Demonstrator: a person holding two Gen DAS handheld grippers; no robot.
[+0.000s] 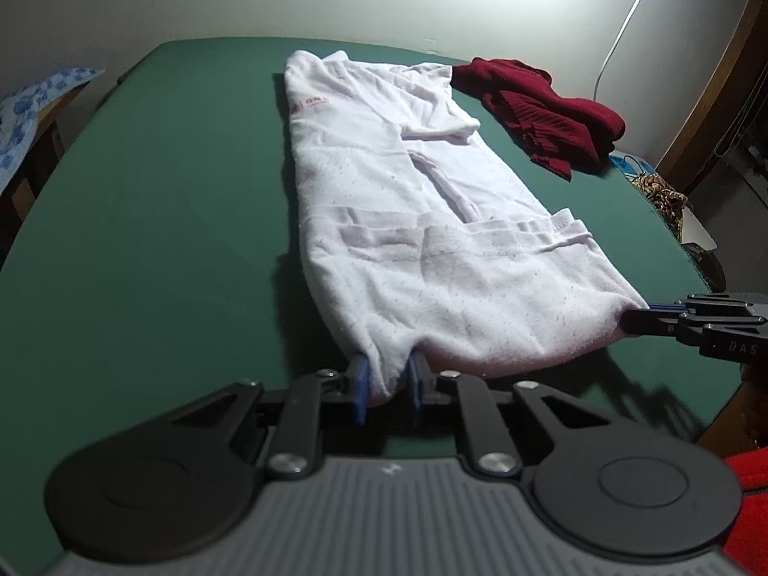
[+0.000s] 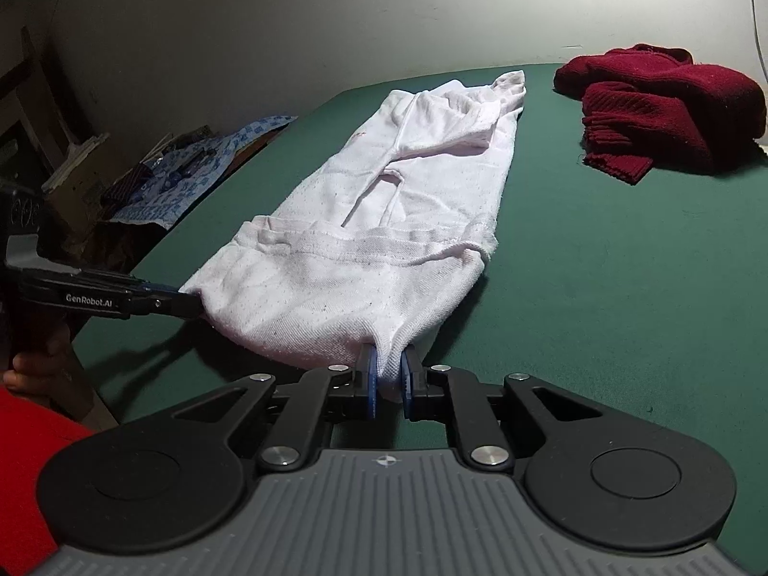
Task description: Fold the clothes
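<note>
My left gripper [image 1: 388,384] has its jaws pinching the near left corner of the shirt [image 1: 413,201]. My right gripper [image 2: 388,381] has its jaws pinching the near right corner in the same way. In each wrist view a small tuck of white fabric sits between the blue pads [image 2: 368,379].

The shirt lies lengthwise on the green bench [image 1: 144,240], sides and sleeves already folded inward into a long strip. The near hem is doubled back. The collar end points away from me.

Beyond it, to the right, a red sweater [image 2: 662,105] lies crumpled, close to the shirt's far end, apparently not yet folded.

Risks, as I judge them:
- Each grip holds only a thin edge. A sharp lift could pull it out of the pads.
- The pinch may not catch every layer. Lower layers would then sag and undo the side folds.
- Uneven hand travel would skew the fold.
- Carrying too far could land the fabric on the sweater.
</note>
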